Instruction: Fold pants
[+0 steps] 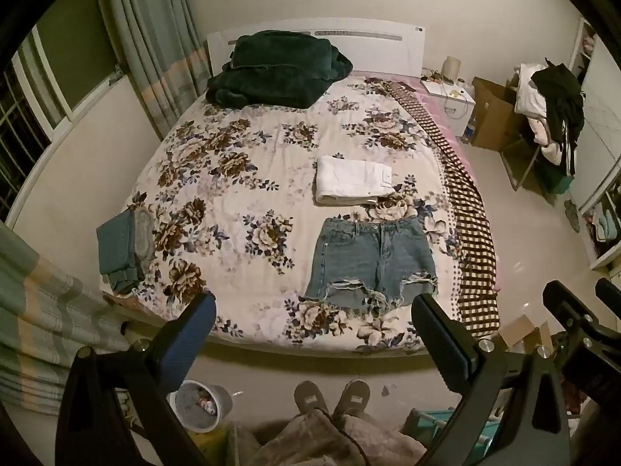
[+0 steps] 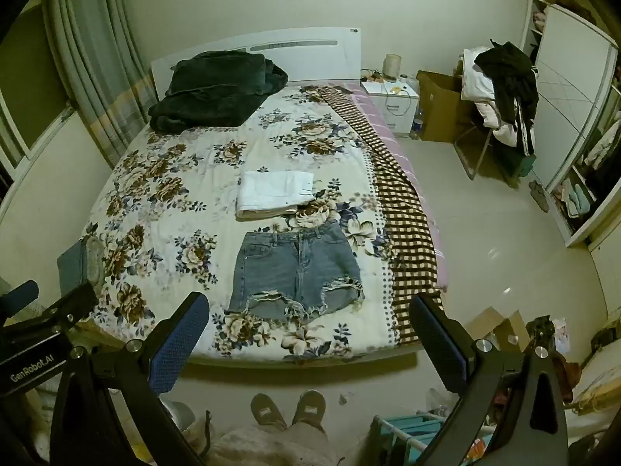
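Nearest you, both tools are hanging short of the bed's foot edge: your left gripper (image 1: 312, 326) is standing wide with nothing between its pads, and your right gripper (image 2: 308, 324) is spread just as wide, also holding nothing. You are facing the denim shorts (image 1: 370, 262), which are lying flat and face up on the floral bedspread (image 1: 233, 178), waistband away from you, frayed hems toward you. Judged from the cloth, they are going to handle as light but fairly stiff denim, holding a crease well. You are best taking the left and right waistband corners; the torn hem threads are looking weak. Beyond them, folded white pants (image 1: 351, 180) are sitting
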{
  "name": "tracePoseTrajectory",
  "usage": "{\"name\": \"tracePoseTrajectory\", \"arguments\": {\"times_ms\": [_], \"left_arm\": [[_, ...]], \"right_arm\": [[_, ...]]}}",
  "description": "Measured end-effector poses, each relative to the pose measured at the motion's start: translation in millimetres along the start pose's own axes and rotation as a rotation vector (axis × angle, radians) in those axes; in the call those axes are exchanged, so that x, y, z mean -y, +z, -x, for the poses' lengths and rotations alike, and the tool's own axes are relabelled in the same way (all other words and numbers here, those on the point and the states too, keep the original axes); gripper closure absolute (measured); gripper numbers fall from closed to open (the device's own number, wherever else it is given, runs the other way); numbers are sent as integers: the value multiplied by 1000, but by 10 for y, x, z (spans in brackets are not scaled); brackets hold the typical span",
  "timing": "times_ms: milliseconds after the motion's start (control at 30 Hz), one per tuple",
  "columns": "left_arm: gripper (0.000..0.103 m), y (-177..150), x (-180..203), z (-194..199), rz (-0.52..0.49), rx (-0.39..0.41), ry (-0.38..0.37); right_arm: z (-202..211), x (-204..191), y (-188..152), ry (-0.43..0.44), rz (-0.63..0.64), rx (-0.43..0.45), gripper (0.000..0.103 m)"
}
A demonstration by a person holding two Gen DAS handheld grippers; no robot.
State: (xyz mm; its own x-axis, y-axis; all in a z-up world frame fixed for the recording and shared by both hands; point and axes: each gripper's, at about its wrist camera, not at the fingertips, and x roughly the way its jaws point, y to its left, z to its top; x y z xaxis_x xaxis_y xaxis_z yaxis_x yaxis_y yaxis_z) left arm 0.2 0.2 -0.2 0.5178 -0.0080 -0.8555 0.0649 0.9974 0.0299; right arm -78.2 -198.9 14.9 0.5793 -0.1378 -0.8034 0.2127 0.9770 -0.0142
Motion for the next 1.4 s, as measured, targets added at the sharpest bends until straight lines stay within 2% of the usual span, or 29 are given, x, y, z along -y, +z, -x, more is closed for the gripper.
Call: {"name": "tracePoseTrajectory", "arguments": {"times_ms": [1400], "left_arm": [[0,1,1,3,1,-1,3]], "right_arm": [[2,3,-9,-16,16,-10,0]]}}
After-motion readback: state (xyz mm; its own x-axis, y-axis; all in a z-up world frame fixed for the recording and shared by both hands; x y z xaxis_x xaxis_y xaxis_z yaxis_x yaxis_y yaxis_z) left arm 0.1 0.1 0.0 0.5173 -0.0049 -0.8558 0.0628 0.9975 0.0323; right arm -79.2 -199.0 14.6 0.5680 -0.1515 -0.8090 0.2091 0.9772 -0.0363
